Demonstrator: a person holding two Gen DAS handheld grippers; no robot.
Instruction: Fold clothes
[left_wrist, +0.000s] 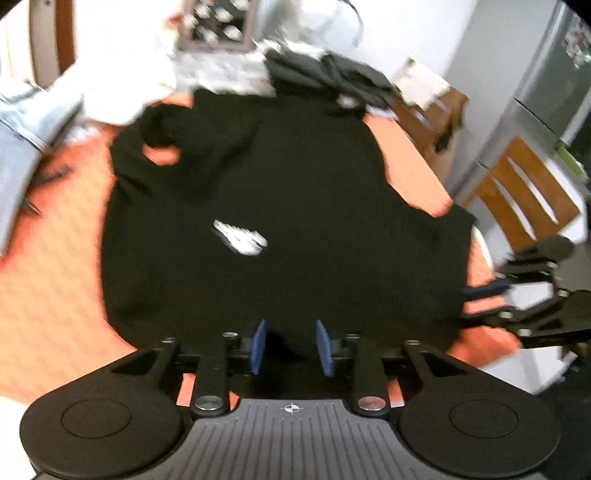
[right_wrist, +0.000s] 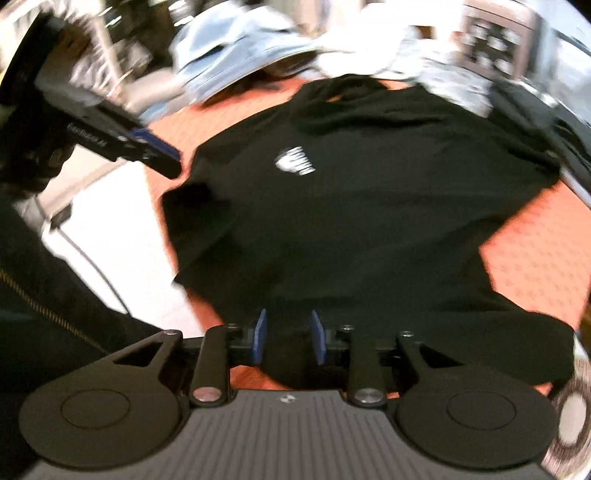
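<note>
A black T-shirt (left_wrist: 266, 206) with a small white chest logo (left_wrist: 240, 236) is spread on an orange tablecloth (left_wrist: 55, 295). At its near hem, black fabric lies between the parted blue pads of the left gripper (left_wrist: 291, 345) and right gripper (right_wrist: 288, 338); a firm grip cannot be confirmed. Beyond the T-shirt, a light denim garment (right_wrist: 229, 48) is heaped.

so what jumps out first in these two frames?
The black shirt spread over the orange table, filling the middle of both views, its white logo bright on the chest. Both grippers sit at its near hem, jaws apart with fabric between: left gripper, right gripper. Behind it, a clothes pile lies along the far edge.
</note>
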